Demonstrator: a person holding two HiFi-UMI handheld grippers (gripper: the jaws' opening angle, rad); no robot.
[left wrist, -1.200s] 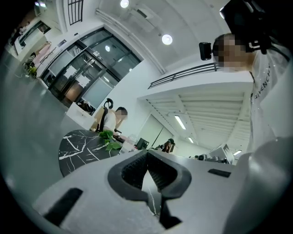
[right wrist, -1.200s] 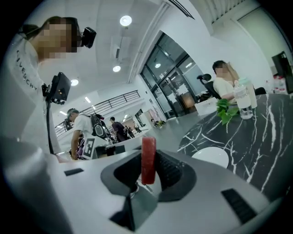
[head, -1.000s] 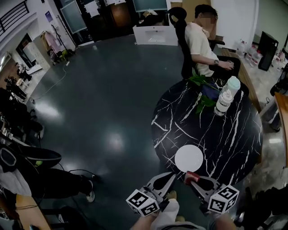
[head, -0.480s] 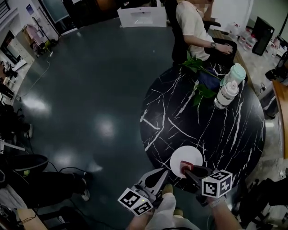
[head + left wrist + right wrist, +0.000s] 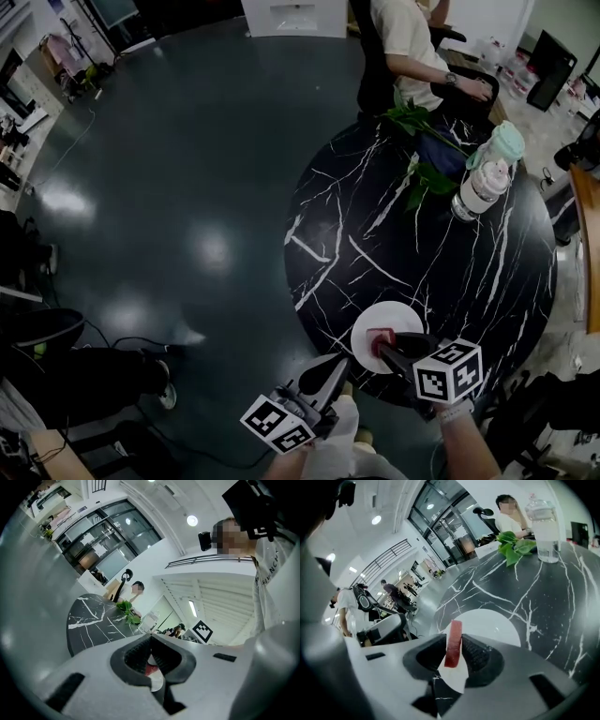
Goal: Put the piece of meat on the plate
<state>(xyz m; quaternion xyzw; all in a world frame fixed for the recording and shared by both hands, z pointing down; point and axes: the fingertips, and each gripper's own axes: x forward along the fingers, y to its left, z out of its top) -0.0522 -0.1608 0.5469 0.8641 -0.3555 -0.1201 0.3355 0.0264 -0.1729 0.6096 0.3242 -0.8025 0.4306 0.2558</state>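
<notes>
A flat red piece of meat (image 5: 453,644) stands on edge between the pads of my right gripper (image 5: 454,652), which is shut on it. In the head view that gripper (image 5: 380,345) tilts down over the near rim of the white plate (image 5: 401,319), and the meat (image 5: 382,337) shows red at its tips. The plate (image 5: 492,623) lies bare on the black marble table (image 5: 422,244), near its front edge. My left gripper (image 5: 330,373) hangs left of the plate, off the table's edge, jaws shut and holding nothing (image 5: 150,641).
At the table's far side stand a clear water bottle (image 5: 481,187), a mint-lidded cup (image 5: 507,145) and leafy green stems (image 5: 417,122). A seated person (image 5: 408,47) is behind them. Dark shiny floor (image 5: 187,187) spreads to the left.
Both grippers have sunk. My right gripper has carried the meat forward from the table's near edge to over the plate's near rim.
</notes>
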